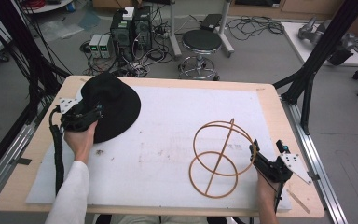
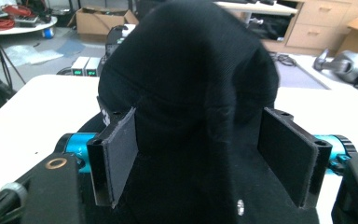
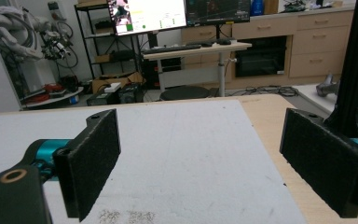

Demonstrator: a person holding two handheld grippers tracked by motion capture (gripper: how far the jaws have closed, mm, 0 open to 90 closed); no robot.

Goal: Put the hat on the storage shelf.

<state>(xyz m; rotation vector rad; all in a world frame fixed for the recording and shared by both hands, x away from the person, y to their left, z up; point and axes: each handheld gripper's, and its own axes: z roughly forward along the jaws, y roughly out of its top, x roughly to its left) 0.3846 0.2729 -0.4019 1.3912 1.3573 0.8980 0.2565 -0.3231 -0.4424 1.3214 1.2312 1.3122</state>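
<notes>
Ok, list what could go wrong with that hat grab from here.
1. The left tool straddles the black hat's soft crown with its pads apart; closing may crush or pinch only a fold, letting the hat slip.
2. The wooden ring stand lies loose near the open right tool; a nudge could roll it.

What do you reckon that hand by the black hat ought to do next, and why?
Probably close the left gripper on the hat. In the left gripper view its fingers stand wide on either side of the hat's crown, which sits between them, apparently not yet squeezed. The wooden ring stand waits beside the right gripper, whose fingers are open with nothing between them.
</notes>
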